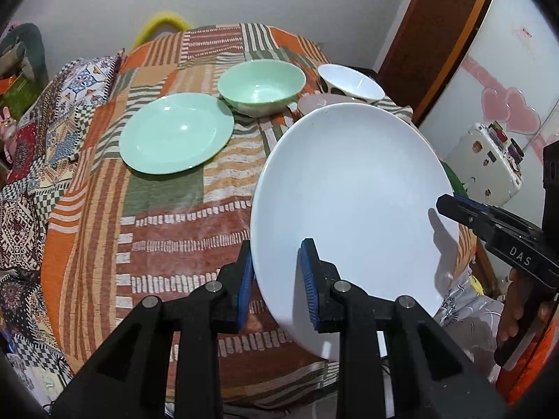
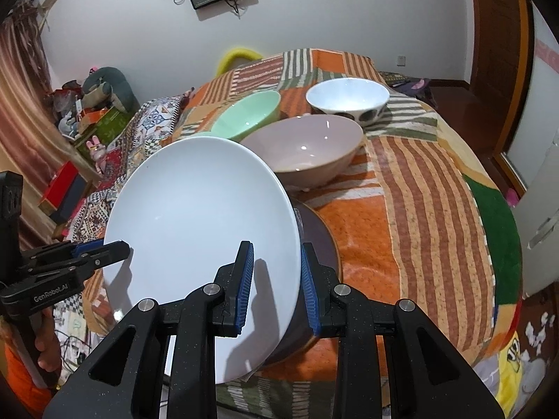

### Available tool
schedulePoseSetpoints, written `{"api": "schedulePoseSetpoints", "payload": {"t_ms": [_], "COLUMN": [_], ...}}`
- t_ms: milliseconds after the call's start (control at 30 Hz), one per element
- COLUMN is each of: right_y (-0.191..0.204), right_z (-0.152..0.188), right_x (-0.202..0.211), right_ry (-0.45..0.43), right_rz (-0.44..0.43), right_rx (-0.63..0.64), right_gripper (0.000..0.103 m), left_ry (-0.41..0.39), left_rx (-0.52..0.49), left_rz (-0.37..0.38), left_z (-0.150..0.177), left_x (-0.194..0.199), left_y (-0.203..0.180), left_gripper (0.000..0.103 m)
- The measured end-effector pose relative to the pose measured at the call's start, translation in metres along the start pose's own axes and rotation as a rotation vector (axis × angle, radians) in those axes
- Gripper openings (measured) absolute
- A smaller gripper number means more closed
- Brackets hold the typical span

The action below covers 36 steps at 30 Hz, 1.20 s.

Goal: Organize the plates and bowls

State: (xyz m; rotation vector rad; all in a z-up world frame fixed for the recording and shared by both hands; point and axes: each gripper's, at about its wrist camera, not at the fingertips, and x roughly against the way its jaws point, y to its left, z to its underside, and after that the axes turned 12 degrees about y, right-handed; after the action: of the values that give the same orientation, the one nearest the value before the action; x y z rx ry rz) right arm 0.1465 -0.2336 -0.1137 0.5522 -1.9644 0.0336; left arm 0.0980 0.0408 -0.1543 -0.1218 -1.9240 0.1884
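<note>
A large white plate (image 1: 353, 209) (image 2: 202, 230) is held tilted above the patchwork-covered table (image 1: 157, 227). My left gripper (image 1: 277, 279) straddles its near left rim, one finger each side, with a gap at the pads. My right gripper (image 2: 276, 279) straddles its right rim the same way; its fingers (image 1: 464, 209) show in the left wrist view. A dark plate (image 2: 319, 241) lies under the white one. A green plate (image 1: 176, 132), green bowl (image 1: 262, 85), pink bowl (image 2: 307, 153) and white spotted bowl (image 2: 347, 99) stand behind.
The table drops off at its right edge (image 2: 489, 244) and front edge. A door (image 2: 496, 52) and white cabinet (image 1: 489, 160) stand to the right. Cushions and boxes (image 2: 87, 115) lie at the left.
</note>
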Motion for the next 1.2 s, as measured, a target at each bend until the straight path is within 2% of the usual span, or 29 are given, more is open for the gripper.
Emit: {"api": "schedulePoseSetpoints", "payload": {"t_ms": [567, 1200], "right_y": [-0.020, -0.023], "right_z": [0.012, 0.007], "right_x": [-0.019, -0.033], "right_ry": [0.074, 0.115], "right_rz": [-0.013, -0.017], "right_rx": [-0.059, -0.070], "right_gripper": [0.025, 0.025], "left_ry": [0.120, 0.174], "left_rx": [-0.019, 0.018], "left_rz": [-0.018, -0.004], "left_z": [-0.007, -0.019], "left_x": [-0.038, -0.064], "left_y": [-0.010, 0.000], "left_gripper": [0.026, 0.027]}}
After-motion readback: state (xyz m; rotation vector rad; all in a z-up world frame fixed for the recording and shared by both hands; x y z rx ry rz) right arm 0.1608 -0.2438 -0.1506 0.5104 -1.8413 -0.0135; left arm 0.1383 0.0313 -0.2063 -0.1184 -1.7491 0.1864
